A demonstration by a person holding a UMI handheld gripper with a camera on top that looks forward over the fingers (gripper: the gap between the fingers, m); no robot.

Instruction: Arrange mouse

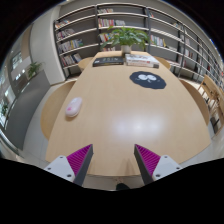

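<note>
We look forward along our tongs (pixel 112 160) over a long wooden bench (pixel 120 115); the two fingers stand apart with magenta pads (pixel 78 158) on their inner faces and nothing between them, so the tongs are released and empty.

The mouse (pixel 73 107), small, pale and pinkish, lies on the bench well ahead of the fingers and off to the left, near the bench's left edge; it sits alone, apart from everything else.

Farther on, toward the right, we see a round dark mat (pixel 148 80); beyond it, at the far end of the bench, a keyboard (pixel 109 61) and a pale flat object (pixel 142 61) that we cannot identify; a plant (pixel 128 38) stands behind them, with bookshelves (pixel 85 25) filling the wall.

We judge the mouse to be light, rigid and smooth-shelled, so likely a little slippery under the pads; its domed top would shed a grip from above; the surest hold seems to be across its two long sides, low down near the bench, where the flanks are closest to parallel; a gentle squeeze should do, since hard plastic will not give and the buttons may click if pressed; we would need to swing left and forward to straddle it.
</note>
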